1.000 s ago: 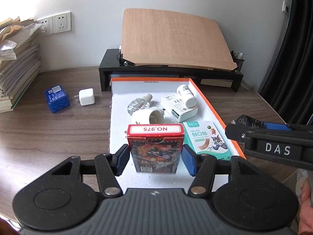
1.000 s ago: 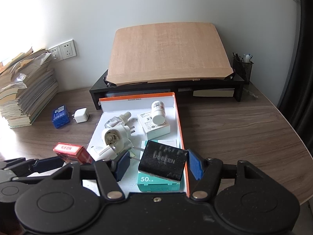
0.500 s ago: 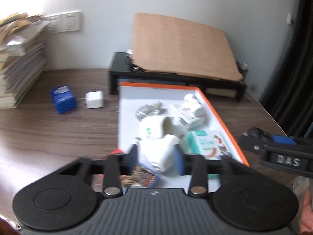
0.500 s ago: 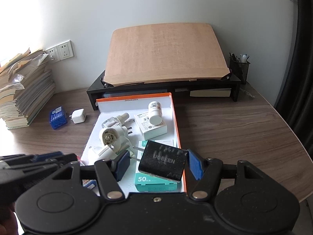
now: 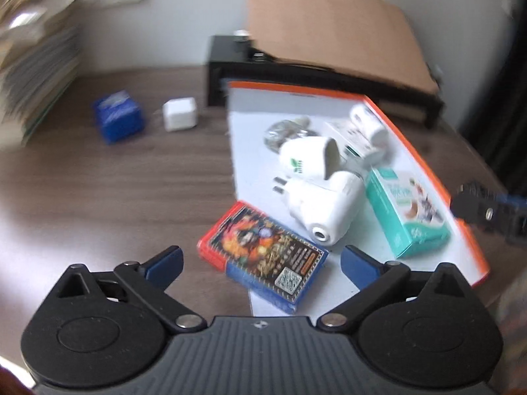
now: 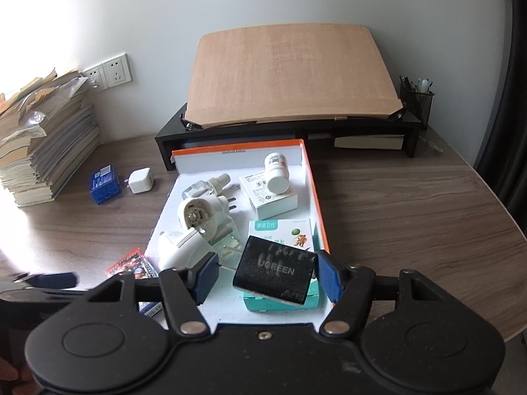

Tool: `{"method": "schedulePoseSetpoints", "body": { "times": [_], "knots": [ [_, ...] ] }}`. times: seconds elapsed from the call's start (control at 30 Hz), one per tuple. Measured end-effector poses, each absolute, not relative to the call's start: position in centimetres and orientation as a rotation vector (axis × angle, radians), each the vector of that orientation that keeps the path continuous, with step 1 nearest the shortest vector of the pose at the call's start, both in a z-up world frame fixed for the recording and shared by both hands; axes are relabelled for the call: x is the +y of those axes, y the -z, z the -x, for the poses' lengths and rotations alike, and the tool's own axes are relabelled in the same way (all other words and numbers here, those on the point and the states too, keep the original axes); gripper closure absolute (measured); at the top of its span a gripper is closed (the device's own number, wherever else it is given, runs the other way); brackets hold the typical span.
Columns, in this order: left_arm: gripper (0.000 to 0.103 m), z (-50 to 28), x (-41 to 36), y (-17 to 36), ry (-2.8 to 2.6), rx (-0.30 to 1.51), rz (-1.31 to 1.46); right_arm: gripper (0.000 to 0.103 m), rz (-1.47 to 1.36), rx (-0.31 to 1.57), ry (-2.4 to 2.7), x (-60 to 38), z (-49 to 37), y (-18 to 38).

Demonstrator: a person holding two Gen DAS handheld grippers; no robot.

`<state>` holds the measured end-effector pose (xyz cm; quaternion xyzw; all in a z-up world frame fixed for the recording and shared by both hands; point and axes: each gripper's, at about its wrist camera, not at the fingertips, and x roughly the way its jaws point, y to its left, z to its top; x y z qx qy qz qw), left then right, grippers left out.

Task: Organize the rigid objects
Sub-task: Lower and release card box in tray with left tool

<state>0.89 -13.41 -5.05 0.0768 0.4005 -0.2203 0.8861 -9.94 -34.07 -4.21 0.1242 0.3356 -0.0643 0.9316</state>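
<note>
The left gripper (image 5: 260, 261) is standing wide open; its jaws have just been opening, and the card box (image 5: 262, 255), which it was clamping upright a second ago, is now lying flat and free between the spread blue pads, touched by neither. The card box is resting half on the desk (image 5: 115, 191) and half over the near left corner of the orange-rimmed tray (image 5: 415, 151), just beside the white plug adapter (image 5: 326, 210). That looks like a release at the tray's edge, so the box probably needs a nudge further in before this item counts as sorted.

The right gripper (image 6: 266, 279) is holding a black charger (image 6: 275, 275) over the near end of the tray, above the teal box (image 6: 280, 230); the right-hand pad is touching the charger, while the left-hand pad seems to be standing off, so I cannot tell how firmly it is being gripped.

"UGREEN" is reading clearly on the charger. The card box is showing a QR code; its other print is blurring. Outside the tray, to its left, a blue box (image 6: 105, 182) and a white cube charger (image 6: 141, 181) are waiting.
</note>
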Motion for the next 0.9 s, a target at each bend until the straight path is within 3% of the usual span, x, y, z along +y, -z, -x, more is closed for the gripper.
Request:
{"method": "schedulePoseSetpoints", "body": {
  "times": [0.1,0.47,0.9],
  "knots": [
    [0.0,-2.0,-14.3,6.5,0.484,0.841,-0.304,0.026,-0.253,0.691,0.134,-34.2,9.8,4.3],
    [0.0,-3.6,-15.0,8.6,0.677,0.899,-0.421,0.026,-0.278,0.703,0.164,-35.4,9.3,5.2],
    [0.007,-3.4,-13.3,6.3,0.563,0.831,-0.256,0.026,-0.289,0.71,0.152,-35.2,8.2,5.2]
  ]
}}
